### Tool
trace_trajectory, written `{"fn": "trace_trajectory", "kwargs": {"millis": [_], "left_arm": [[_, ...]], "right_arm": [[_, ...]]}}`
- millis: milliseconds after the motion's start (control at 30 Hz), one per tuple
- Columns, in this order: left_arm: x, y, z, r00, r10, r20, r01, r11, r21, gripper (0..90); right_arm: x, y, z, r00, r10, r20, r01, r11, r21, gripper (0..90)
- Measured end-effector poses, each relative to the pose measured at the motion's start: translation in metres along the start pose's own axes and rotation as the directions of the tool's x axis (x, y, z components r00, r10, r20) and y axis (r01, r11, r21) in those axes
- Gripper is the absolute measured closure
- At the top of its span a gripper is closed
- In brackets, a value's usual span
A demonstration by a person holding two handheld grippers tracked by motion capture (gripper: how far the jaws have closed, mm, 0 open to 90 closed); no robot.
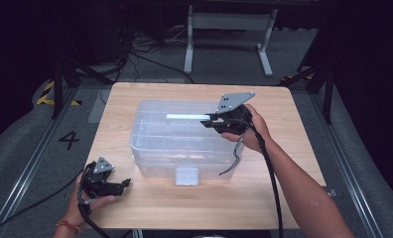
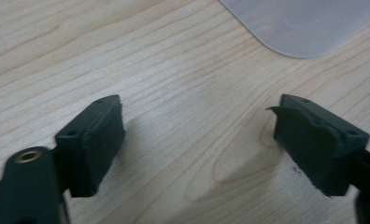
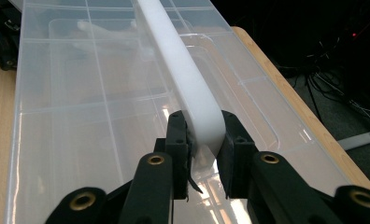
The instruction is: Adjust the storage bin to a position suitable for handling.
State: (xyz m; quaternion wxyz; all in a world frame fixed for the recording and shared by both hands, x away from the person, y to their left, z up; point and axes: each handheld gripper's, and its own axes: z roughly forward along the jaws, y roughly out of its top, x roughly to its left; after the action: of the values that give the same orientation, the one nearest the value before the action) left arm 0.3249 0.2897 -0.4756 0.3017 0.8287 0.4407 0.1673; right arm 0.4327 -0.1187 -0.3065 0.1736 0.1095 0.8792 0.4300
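Note:
A clear plastic storage box (image 1: 182, 144) with a lid sits mid-table, a white handle (image 1: 187, 117) raised across its top. My right gripper (image 1: 208, 120) is over the box's right side, shut on the end of that handle (image 3: 192, 88); both pads (image 3: 179, 135) press its sides. The left gripper (image 1: 127, 182) rests low at the table's front left, held by a hand, jaws open over bare wood (image 2: 183, 140). Nothing lies between its pads (image 2: 99, 140). A corner of the box's front latch tab (image 2: 304, 23) shows ahead of it.
The wooden table (image 1: 284, 148) has free surface on all sides of the box. A small clear latch tab (image 1: 186, 176) sticks out at the box's front. Cables (image 1: 271, 178) trail from both grippers. Beyond the table stand a white desk frame (image 1: 229, 29) and dark floor cables.

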Motion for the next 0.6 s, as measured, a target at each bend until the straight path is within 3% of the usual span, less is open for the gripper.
{"fn": "trace_trajectory", "kwargs": {"millis": [67,233,333,500,600], "left_arm": [[0.000,0.001,-0.002,0.9996,0.010,-0.027,-0.010,0.9999,-0.008,20.7],[0.000,0.005,-0.016,0.9998,0.015,-0.014,-0.016,0.9970,-0.076,24.7],[-0.001,0.012,-0.031,0.9995,0.025,-0.020,-0.028,0.9896,-0.141,26.9],[-0.004,0.024,-0.051,0.9994,0.019,-0.028,-0.026,0.9701,-0.241,31.9],[-0.008,0.034,-0.060,0.9989,0.029,-0.038,-0.038,0.9645,-0.261,32.7]], "right_arm": [[-0.001,0.001,0.000,1.0000,0.002,-0.004,-0.002,1.000,0.004,76.9],[-0.004,0.003,-0.001,0.9998,0.021,-0.004,-0.021,1.000,0.002,76.7],[-0.006,0.005,-0.002,0.9995,0.031,-0.004,-0.031,1.000,0.007,76.5],[-0.010,0.008,-0.002,0.9990,0.043,-0.007,-0.043,0.999,0.014,76.2],[-0.011,0.010,-0.002,0.9990,0.046,-0.002,-0.046,0.999,0.020,76.0]]}}
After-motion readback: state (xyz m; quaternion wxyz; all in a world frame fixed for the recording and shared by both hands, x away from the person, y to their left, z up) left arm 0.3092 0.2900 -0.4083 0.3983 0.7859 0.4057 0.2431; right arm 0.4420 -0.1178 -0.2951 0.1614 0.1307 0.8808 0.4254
